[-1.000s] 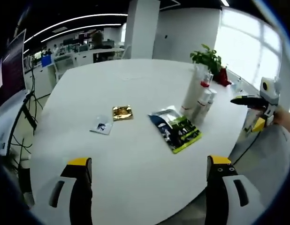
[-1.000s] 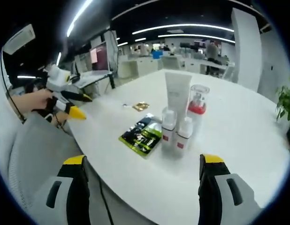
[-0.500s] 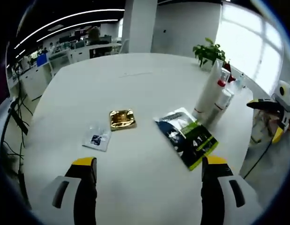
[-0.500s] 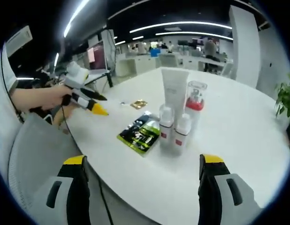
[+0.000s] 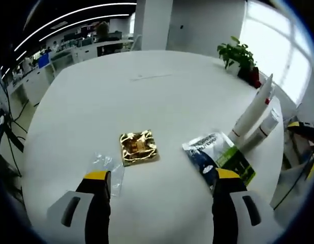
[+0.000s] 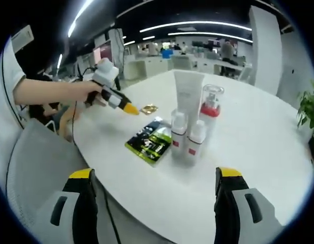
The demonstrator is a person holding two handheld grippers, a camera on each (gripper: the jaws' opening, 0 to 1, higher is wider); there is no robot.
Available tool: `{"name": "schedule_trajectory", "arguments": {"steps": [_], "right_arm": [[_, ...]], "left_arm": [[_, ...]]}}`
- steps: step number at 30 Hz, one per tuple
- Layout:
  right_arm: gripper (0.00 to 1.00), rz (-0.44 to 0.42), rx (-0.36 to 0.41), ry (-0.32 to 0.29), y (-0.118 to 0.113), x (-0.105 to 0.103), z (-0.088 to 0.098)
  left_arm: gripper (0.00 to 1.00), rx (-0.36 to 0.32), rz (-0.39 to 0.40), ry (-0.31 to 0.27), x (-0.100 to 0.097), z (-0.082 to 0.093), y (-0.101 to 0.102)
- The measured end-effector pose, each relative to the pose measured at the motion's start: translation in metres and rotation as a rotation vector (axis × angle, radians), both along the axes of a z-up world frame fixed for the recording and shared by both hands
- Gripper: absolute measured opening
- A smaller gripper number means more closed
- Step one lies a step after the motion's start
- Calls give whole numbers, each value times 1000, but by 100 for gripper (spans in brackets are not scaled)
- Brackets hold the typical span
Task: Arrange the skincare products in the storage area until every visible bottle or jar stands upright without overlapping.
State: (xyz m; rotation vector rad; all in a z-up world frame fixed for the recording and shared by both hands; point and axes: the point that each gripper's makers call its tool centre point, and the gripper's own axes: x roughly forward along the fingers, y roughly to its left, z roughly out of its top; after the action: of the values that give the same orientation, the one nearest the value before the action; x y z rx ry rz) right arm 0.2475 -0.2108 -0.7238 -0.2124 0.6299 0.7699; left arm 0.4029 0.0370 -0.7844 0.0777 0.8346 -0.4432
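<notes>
**Left hand-held gripper nears the flat sachets**

The left hand-held gripper [image 5: 156,178] hovers wide and empty over the desk [image 5: 147,91], between a clear sachet [image 5: 107,170] and the gold foil sachet [image 5: 139,147]. The right hand-held gripper [image 6: 153,178] waits wide, well short of the upright tube [image 6: 187,99], pump jar [image 6: 211,109] and two small bottles [image 6: 178,134]. Best approach low, pinching one sachet edge and staying clear of the green packet [image 6: 149,143].

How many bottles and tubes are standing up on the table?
4: a tall white tube, a clear red-collared bottle beside it, and two small white bottles in front. More may hide behind.
</notes>
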Motion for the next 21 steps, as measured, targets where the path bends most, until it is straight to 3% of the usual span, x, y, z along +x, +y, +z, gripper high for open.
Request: {"name": "schedule_trajectory", "arguments": {"steps": [4,6,12,21], "right_arm": [[96,8,-17,5,-1,0,-1],[96,6,-14,8,-1,0,-2],[95,-4,-10,14,-2,1,-3],[95,-6,-19,24,-4,2,-6]], "left_arm": [[75,35,-14,20,9,-7,-1],[73,46,-24,28,23,-10,-3],[67,48,-24,48,25,-15,-1],[62,80,-42,83,46,-28,-2]]}}
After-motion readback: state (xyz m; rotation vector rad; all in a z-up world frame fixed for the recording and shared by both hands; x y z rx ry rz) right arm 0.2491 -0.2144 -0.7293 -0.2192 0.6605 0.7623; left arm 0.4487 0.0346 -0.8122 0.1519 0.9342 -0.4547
